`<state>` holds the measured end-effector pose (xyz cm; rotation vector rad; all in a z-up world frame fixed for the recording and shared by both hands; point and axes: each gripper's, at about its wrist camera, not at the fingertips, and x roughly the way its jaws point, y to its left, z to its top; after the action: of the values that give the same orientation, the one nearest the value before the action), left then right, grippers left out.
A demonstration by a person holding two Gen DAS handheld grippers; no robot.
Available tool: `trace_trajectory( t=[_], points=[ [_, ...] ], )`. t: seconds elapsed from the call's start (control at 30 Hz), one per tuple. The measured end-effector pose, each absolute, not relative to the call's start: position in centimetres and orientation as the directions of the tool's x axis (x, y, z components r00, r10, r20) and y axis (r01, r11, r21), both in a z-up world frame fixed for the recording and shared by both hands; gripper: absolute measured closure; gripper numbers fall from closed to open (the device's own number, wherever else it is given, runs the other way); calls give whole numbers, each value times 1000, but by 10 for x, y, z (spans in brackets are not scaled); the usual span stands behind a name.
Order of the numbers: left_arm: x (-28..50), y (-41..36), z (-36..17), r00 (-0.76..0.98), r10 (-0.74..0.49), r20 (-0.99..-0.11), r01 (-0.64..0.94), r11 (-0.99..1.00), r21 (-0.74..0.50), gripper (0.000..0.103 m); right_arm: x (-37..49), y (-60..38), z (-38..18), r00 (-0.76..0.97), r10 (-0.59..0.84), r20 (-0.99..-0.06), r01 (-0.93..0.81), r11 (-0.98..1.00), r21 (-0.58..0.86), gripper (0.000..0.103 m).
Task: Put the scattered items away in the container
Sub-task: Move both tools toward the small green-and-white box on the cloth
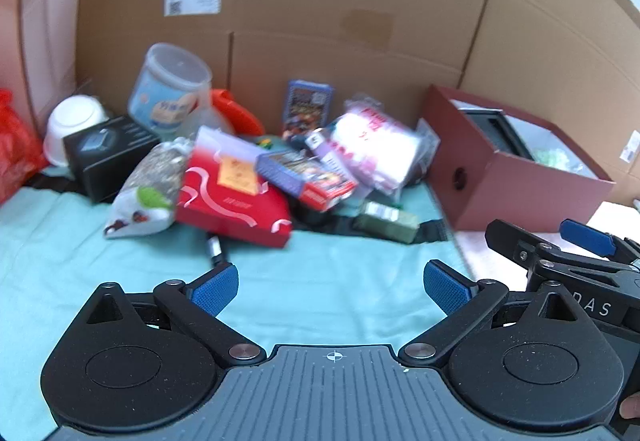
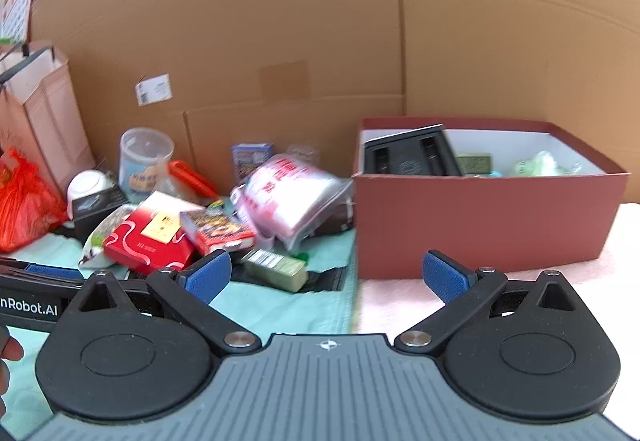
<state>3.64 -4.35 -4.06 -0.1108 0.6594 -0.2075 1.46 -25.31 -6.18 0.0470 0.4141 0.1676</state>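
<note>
A dark red box point(image 2: 480, 225), the container, stands at the right with a black tray point(image 2: 408, 157) and small items inside; it also shows in the left wrist view point(image 1: 516, 189). A heap of items lies left of it on a teal cloth point(image 1: 320, 265): a red flat box point(image 1: 236, 197), a card pack point(image 1: 308, 177), a pink-printed bag point(image 1: 376, 149), a green carton point(image 2: 276, 269), a seed bag point(image 1: 148, 185). My left gripper point(image 1: 331, 287) is open and empty, short of the heap. My right gripper point(image 2: 326, 275) is open and empty, near the green carton.
Cardboard walls point(image 2: 280, 21) stand behind everything. At the left are a pink paper bag point(image 1: 36, 21), a red plastic bag point(image 1: 16, 149), a white bowl point(image 1: 72, 121), a black box point(image 1: 108, 149) and a clear tub point(image 1: 172, 89). A pink cloth point(image 2: 400, 301) lies under the container.
</note>
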Motion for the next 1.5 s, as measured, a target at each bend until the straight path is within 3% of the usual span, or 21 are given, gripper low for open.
trace_trajectory(
  t=[0.37,0.43,0.83,1.5],
  points=[
    [50,5,-50,770,-183,-611,91,980,-179,12,26,-203,-86,841,275,-466,-275,959,69,7],
    [56,9,-54,762,-182,-622,91,980,-175,20,29,-193,-89,825,300,-478,-306,950,69,9],
    [82,10,-67,728,-226,-647,131,972,-193,44,51,-170,-103,792,315,-523,-339,939,53,21],
    [132,-43,-66,698,-317,-642,257,948,-188,50,98,-194,-111,804,264,-532,-275,960,61,24]
  ],
)
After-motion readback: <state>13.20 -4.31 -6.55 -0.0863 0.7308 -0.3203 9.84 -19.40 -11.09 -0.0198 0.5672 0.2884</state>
